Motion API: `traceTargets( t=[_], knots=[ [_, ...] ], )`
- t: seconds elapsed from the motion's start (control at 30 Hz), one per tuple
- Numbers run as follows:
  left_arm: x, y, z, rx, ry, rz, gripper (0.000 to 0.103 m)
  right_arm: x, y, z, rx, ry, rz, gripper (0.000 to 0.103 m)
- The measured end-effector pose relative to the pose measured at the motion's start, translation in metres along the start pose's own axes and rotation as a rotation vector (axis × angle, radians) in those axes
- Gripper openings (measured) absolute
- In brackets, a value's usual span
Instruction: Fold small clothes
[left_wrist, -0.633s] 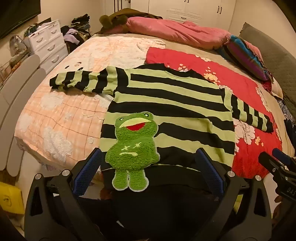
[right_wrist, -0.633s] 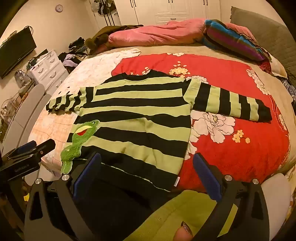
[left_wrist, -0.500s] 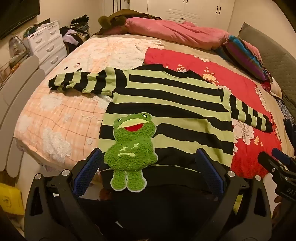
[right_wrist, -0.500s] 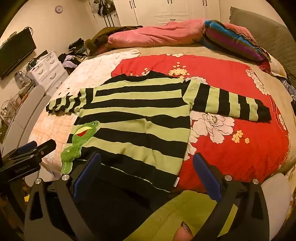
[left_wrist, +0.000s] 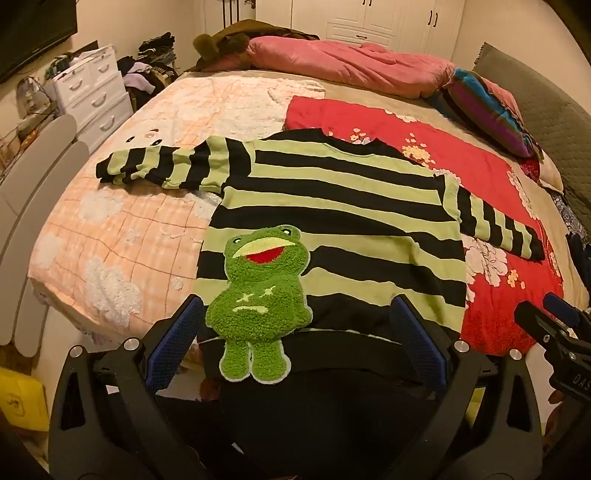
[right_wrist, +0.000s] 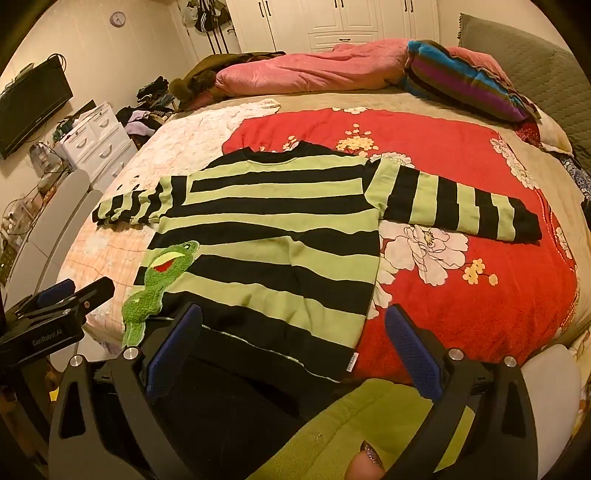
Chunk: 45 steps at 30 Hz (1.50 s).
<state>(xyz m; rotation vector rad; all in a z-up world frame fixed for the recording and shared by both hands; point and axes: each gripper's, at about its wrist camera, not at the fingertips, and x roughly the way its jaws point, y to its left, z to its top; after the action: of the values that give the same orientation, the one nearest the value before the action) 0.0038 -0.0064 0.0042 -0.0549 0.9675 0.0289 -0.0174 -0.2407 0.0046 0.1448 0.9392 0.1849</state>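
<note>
A small green-and-black striped sweater (left_wrist: 332, 206) with a fuzzy green frog patch (left_wrist: 258, 295) lies flat on the bed, both sleeves spread out. It also shows in the right wrist view (right_wrist: 273, 229). My left gripper (left_wrist: 291, 332) is open and empty, held just over the sweater's bottom hem by the frog. My right gripper (right_wrist: 291, 339) is open and empty, over the hem's right corner. The left gripper shows at the left edge of the right wrist view (right_wrist: 55, 306); the right gripper shows at the right edge of the left wrist view (left_wrist: 554, 332).
The bed carries a peach checked blanket (left_wrist: 122, 229), a red flowered blanket (right_wrist: 480, 288), a pink duvet (left_wrist: 351, 70) and a striped pillow (right_wrist: 461, 81). White drawers (left_wrist: 92, 96) and grey chairs (left_wrist: 33, 206) stand left of the bed. A lime-green sleeve (right_wrist: 362, 428) lies below my right gripper.
The left wrist view has shifted slightly, so the sweater sits a touch lower and more to the left in it. Both grippers stay open and the sweater has not moved.
</note>
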Motion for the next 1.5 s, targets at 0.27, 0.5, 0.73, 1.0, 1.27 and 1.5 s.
traceTargets(
  t=[0.27,0.5,0.73,1.0,1.27,1.5],
  knots=[
    [0.0000,0.0022,-0.0004,-0.003,0.000,-0.001,0.095,0.0001,-0.0002,-0.0004,0.000,0.001,-0.002,0.099],
    [0.0006,-0.0014,-0.0019,-0.001,-0.002,-0.002,0.095,0.0005,-0.0018,-0.0001,-0.001,0.007,-0.001,0.099],
    [0.0016,-0.0042,0.0014,-0.001,0.002,-0.003,0.095,0.0014,-0.0010,-0.0005,0.000,0.010,-0.001,0.099],
    [0.0007,-0.0006,-0.0030,-0.002,-0.003,-0.002,0.095,0.0012,-0.0009,-0.0008,-0.001,0.014,-0.003,0.099],
    [0.0009,-0.0006,-0.0023,-0.003,-0.001,-0.001,0.095,0.0000,-0.0003,0.0009,0.000,0.014,-0.003,0.099],
    [0.0017,0.0009,-0.0030,-0.001,-0.004,-0.002,0.095,0.0050,-0.0068,-0.0024,0.005,0.013,-0.005,0.099]
  ],
)
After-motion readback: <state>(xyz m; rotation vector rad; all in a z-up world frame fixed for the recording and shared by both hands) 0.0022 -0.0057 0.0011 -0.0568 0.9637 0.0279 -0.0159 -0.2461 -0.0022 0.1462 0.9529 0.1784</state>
